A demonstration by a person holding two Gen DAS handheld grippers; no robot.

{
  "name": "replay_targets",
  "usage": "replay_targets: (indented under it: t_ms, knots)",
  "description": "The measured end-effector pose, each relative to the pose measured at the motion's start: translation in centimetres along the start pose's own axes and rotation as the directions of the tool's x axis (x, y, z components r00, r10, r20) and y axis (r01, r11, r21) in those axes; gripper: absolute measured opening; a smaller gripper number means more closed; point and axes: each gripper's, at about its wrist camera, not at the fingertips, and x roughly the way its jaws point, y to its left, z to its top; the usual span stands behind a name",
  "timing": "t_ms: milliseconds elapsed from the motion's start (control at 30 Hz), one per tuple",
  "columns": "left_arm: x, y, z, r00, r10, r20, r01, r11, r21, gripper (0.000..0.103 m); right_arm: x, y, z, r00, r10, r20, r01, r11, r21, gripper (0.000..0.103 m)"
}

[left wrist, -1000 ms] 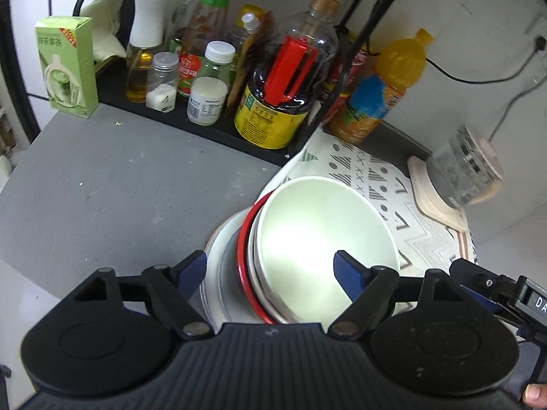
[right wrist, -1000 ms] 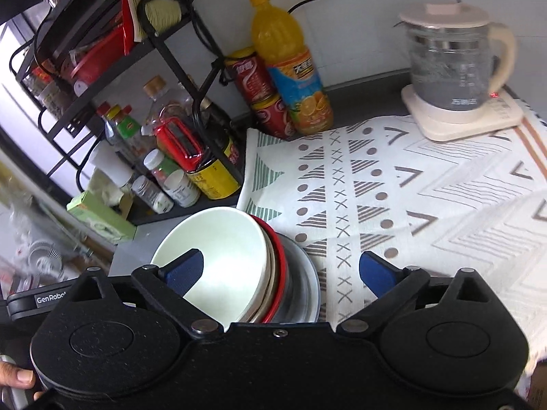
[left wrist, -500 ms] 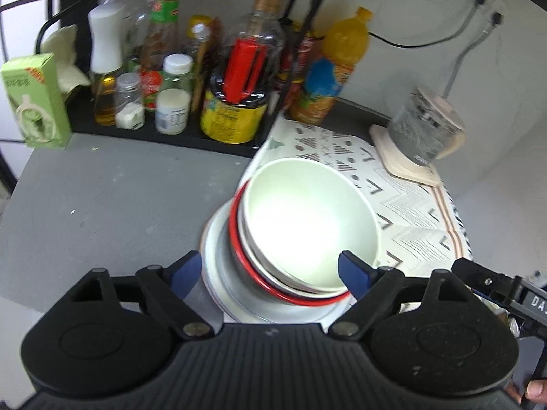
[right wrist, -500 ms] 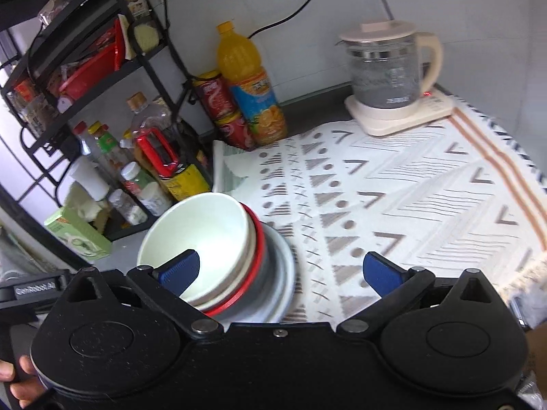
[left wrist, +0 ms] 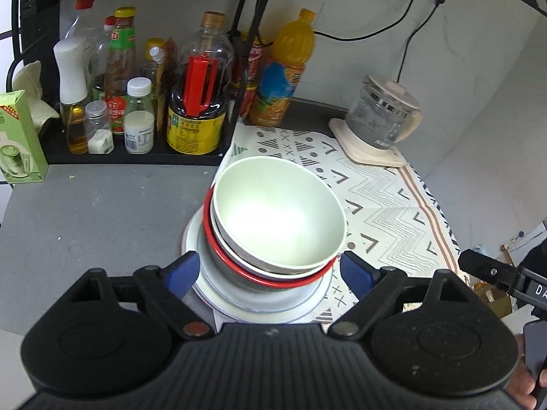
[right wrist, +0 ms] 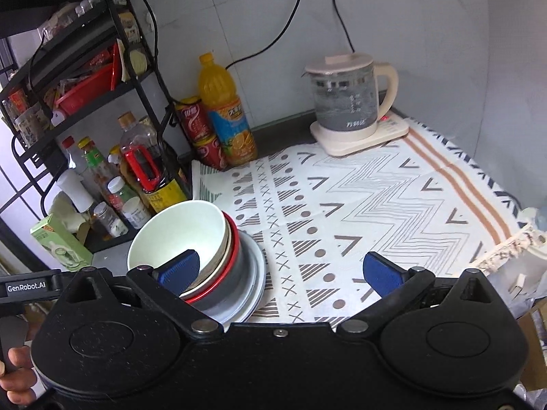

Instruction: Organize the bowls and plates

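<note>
Left wrist: our left claw (left wrist: 268, 271) gapes wide, just been opening, empty; pale green round bowl (left wrist: 278, 213) tops the nested stack on the grey bench (left wrist: 85, 212).
Right wrist: our right claw (right wrist: 278, 273) wide, empty; stacking looks done.

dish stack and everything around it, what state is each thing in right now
white bowl: empty, top of the stack, tilted
red-rimmed bowl: nested under it
plates: bottom of the stack, partly on the patterned mat
left gripper: open, nothing held, fingers either side of the stack
right gripper: open, nothing held
kettle: lid on, on its base
orange drink bottle: upright, capped
</note>
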Motion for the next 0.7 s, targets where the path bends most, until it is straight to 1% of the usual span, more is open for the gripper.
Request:
replay_targets:
  t_ms: [100,200,367,467,533,633,700]
  knots:
    - [-0.3,-0.1,-0.3,1.000,0.002,0.007,-0.002,1.000,0.025,0.088,-0.7,0.1,-0.5,0.999,-0.031,0.009,0.031,1.000,-0.004,0.103]
    - [-0.8,-0.2,-0.7,1.000,-0.008,0.012,0.008,0.999,0.047,0.088,-1.5,0.0,-1.0,0.999,-0.041,0.013,0.041,0.999,-0.005,0.103]
    - [-1.4,-0.4,-1.5,1.000,-0.010,-0.006,0.010,0.997,0.078,0.088,-2.6,-0.2,-1.9,0.996,-0.083,0.023,0.084,0.996,-0.011,0.103]
    - [-1.8,-0.7,-1.9,1.000,0.000,-0.001,0.000,0.993,0.115,0.088,-3.1,-0.6,-2.5,0.995,-0.101,0.026,0.101,0.995,-0.006,0.103]
    - [-2.2,-1.0,-2.2,1.000,-0.008,0.004,0.007,0.990,0.143,0.088,-3.5,-0.8,-2.9,0.993,-0.117,0.029,0.117,0.993,-0.007,0.103]
    - [-2.5,-1.6,-2.7,1.000,-0.009,0.009,0.008,0.984,0.178,0.088,-4.0,-1.0,-3.4,0.992,-0.125,0.027,0.126,0.992,-0.008,0.103]
    - [-2.6,-1.8,-3.1,1.000,-0.010,0.006,0.009,0.983,0.184,0.088,-4.2,-1.2,-3.7,0.993,-0.119,0.024,0.120,0.993,-0.006,0.103]
